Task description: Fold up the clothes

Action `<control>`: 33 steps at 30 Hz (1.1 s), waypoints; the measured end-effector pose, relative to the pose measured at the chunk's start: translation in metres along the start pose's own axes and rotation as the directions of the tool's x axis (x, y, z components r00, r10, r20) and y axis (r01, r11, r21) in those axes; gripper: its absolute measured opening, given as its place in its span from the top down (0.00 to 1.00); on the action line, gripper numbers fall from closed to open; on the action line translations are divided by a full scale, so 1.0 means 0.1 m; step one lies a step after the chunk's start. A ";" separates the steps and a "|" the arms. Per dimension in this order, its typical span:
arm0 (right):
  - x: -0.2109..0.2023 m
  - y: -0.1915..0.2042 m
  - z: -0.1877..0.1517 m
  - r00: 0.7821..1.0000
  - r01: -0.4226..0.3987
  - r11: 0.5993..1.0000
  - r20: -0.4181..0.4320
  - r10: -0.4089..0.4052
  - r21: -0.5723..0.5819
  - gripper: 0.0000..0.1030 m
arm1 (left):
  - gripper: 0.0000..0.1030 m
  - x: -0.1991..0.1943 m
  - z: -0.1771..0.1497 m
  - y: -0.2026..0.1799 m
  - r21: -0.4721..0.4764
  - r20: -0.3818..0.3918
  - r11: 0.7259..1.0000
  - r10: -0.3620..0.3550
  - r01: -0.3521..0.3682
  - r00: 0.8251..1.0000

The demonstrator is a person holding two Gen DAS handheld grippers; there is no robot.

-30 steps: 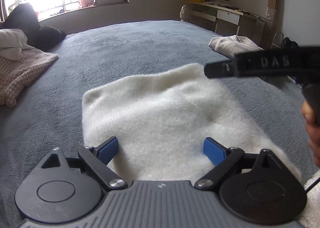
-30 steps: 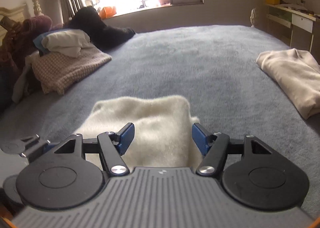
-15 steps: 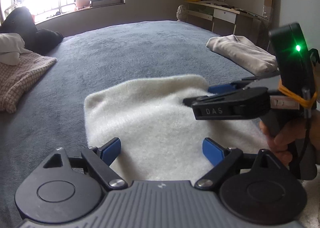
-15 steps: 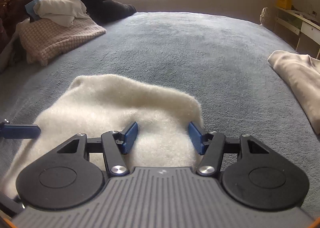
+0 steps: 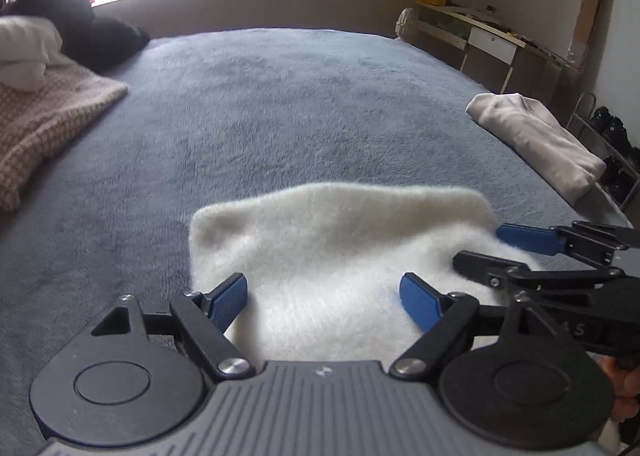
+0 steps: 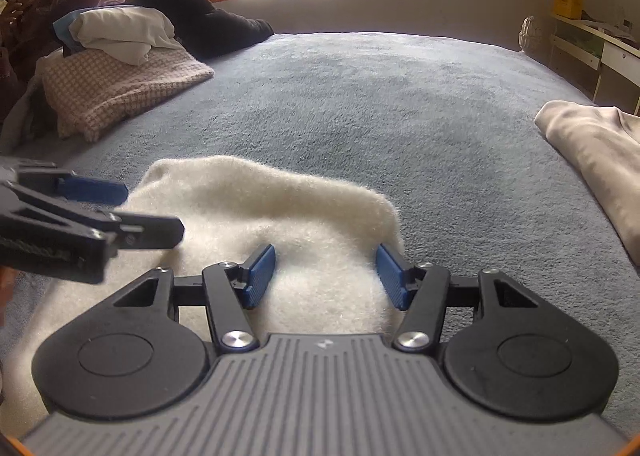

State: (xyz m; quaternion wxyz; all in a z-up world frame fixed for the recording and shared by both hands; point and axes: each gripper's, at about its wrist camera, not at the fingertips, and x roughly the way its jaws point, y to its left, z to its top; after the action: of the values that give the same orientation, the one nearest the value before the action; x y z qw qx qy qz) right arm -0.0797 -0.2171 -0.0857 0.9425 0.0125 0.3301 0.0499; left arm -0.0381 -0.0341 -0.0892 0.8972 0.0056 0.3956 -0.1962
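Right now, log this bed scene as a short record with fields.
surface: grey plush bedspread
work item: fluffy white folded garment, lying flat
left gripper: over the garment's near left part, jaws closing, nothing pinched
right gripper: at the garment's right edge, pads apart, not pressing
set aside: folded beige garment on the right
pile: pink checked knit under white cloth

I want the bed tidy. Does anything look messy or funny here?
Mostly tidy. The fluffy white garment lies flat on the grey bed. Only the clothes pile at the far left corner looks jumbled, with loose pieces heaped unevenly.
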 end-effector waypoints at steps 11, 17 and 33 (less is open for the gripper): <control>-0.02 -0.12 0.33 0.998 -0.002 0.999 0.066 -0.002 0.051 0.75 | 0.16 -0.01 -0.06 0.03 -0.023 0.027 1.000 -0.001 0.001 1.000; 0.33 -0.43 0.28 1.000 -0.027 0.976 0.006 0.027 0.216 0.83 | 0.16 -0.23 0.05 0.15 -0.043 0.100 0.999 0.028 -0.023 0.995; 0.26 -0.27 0.40 0.995 -0.085 0.993 0.051 0.081 0.082 0.89 | 0.12 0.15 0.24 0.80 -0.173 0.089 0.946 0.292 -0.274 0.952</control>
State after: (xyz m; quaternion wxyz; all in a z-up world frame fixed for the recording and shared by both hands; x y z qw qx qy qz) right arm -0.0327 -0.2406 -0.0722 0.9458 0.0669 0.3088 0.0751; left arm 0.0164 0.0306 -0.0947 0.9347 -0.0203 0.3532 -0.0329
